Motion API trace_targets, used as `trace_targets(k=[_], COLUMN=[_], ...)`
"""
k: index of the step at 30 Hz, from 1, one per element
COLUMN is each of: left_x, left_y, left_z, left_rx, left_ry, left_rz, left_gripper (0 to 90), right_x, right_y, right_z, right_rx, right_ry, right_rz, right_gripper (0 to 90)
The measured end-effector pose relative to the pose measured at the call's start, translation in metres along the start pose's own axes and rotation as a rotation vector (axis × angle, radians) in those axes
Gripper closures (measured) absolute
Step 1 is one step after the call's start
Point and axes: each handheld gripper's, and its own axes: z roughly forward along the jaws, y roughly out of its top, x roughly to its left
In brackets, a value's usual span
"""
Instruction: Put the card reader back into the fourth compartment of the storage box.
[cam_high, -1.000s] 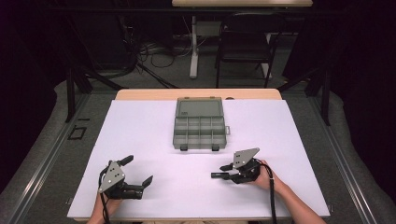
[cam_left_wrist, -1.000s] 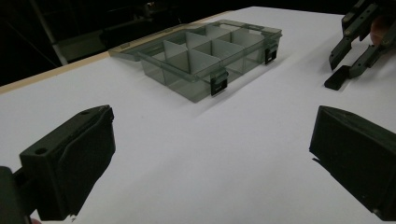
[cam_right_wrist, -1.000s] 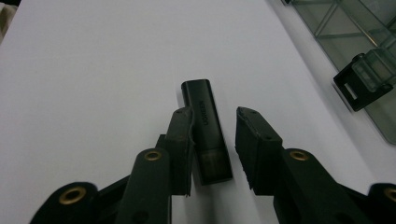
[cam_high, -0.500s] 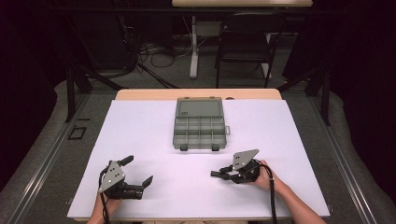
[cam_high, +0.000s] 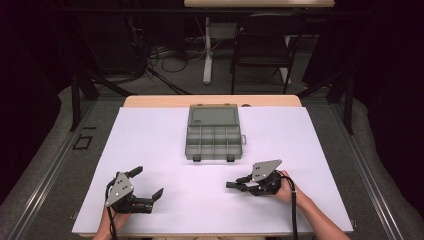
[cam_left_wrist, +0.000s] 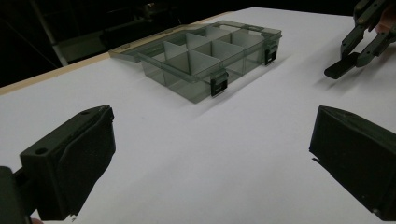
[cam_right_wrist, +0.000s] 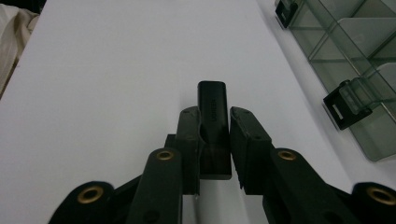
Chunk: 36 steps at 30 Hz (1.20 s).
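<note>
The right gripper (cam_right_wrist: 212, 122) pinches a small black block (cam_right_wrist: 213, 109) just in front of the box (cam_high: 213, 132); the left gripper (cam_high: 147, 184) waits wide open, empty; the block may slip out if tilted.

no legible txt or labels (none on anything)

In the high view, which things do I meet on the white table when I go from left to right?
Left gripper, jaws wide open → clear compartment box, farther back → right gripper, shut on a small black block.
</note>
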Motion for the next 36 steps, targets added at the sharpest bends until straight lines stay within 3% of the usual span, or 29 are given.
trace_targets(k=[36], left_x=[0.001], left_y=[0.000], left_z=[0.000], left_rx=[0.005], left_ry=[0.003], left_rz=[-0.003], left_gripper=[0.3], right_x=[0.006], right_y=[0.014], right_z=[-0.027], right_rx=[-0.075], right_ry=[-0.111], right_rz=[0.000], right_gripper=[73.8])
